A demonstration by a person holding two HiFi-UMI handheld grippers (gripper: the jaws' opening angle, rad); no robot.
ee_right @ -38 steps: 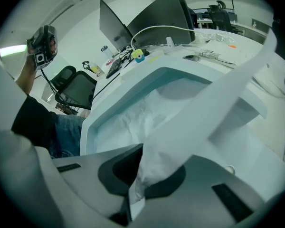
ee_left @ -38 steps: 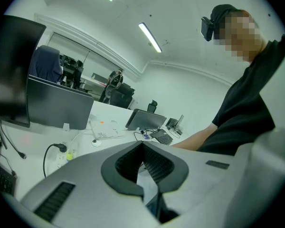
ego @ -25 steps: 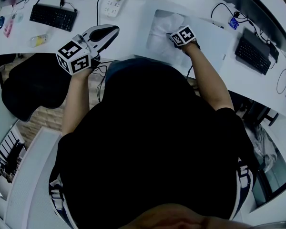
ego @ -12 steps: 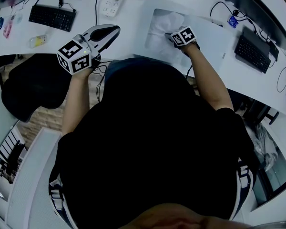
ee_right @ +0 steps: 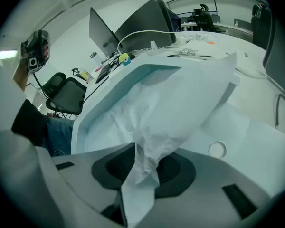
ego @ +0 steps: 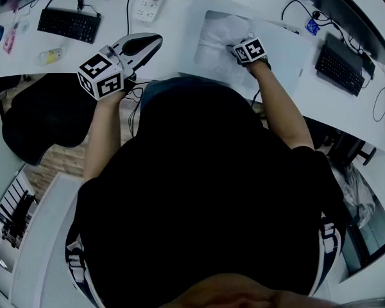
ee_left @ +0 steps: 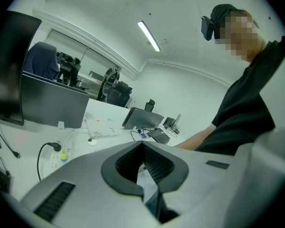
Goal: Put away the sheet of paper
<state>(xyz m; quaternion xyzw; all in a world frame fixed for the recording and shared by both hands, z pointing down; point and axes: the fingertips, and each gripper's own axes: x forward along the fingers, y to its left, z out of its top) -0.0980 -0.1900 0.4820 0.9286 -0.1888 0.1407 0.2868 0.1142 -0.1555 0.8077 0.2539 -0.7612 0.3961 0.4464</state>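
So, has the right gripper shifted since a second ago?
Yes, slightly: against the rim of the white tray, the right gripper has edged toward the head view's lower right. Its fingers have just been opening, with the crumpled sheet of paper between them.

The sheet of paper (ee_right: 180, 103) is cut off below.

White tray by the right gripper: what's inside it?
A crumpled sheet of paper lies in the white tray; one end stands between the jaws of the right gripper, which have just been opening. The paper covers the tray floor, so anything beneath is unseen.
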